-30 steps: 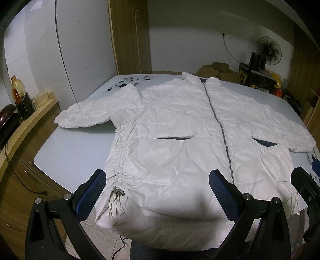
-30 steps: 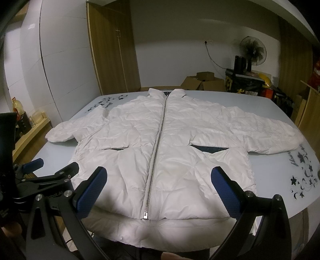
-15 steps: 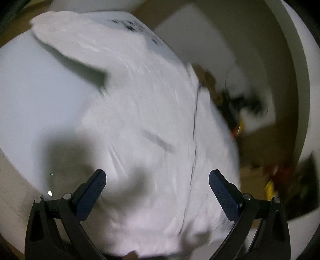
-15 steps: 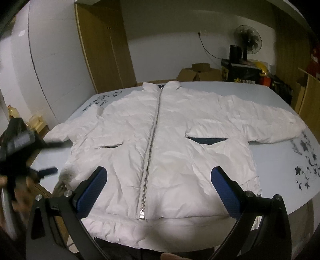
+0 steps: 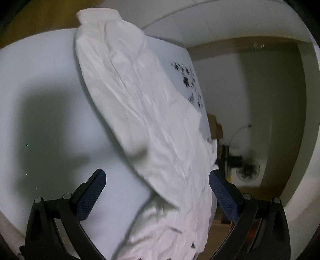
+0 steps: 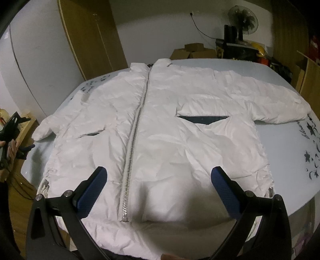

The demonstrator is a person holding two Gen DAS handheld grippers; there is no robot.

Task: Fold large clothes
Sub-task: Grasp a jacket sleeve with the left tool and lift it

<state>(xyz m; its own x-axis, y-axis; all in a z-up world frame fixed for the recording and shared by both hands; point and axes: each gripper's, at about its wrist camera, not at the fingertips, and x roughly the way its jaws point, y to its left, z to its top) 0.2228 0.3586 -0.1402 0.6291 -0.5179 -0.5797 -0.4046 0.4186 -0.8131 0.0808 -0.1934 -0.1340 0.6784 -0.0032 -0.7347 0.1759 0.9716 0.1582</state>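
- We see the white jacket (image 6: 160,128) lying flat, front up and zipped, on the pale blue table (image 6: 290,152); its hem hangs over the table's near edge.
- Zipper (image 6: 136,136) runs from the collar at the jacket's far end down to the hem, just left of the jacket's centre in the right wrist view.
- Two slit pockets: the right one (image 6: 202,119) gapes, showing dark lining; the left one (image 6: 90,135) is barely open.
- Right sleeve (image 6: 280,108) stretches out from the jacket toward the black flower print (image 6: 312,158) on the table; left sleeve (image 6: 52,126) points the opposite way.
- Right gripper (image 6: 158,192) hovers over the jacket's hem, jaws wide apart, nothing between them, pads not touching the fabric as far as we can tell.
- Left gripper (image 5: 157,192) is tilted hard, jaws also spread wide, holding nothing. Its camera looks along the jacket's left sleeve (image 5: 128,96), cuff at the far end; the view is slightly blurred.
- In the right wrist view we catch the left gripper (image 6: 10,130) in a hand (image 6: 11,150) at the frame's left edge, off the jacket beside the left cuff.
- Behind the jacket's collar: cardboard boxes (image 6: 192,52), a fan (image 6: 243,15), wooden doors (image 6: 92,38).
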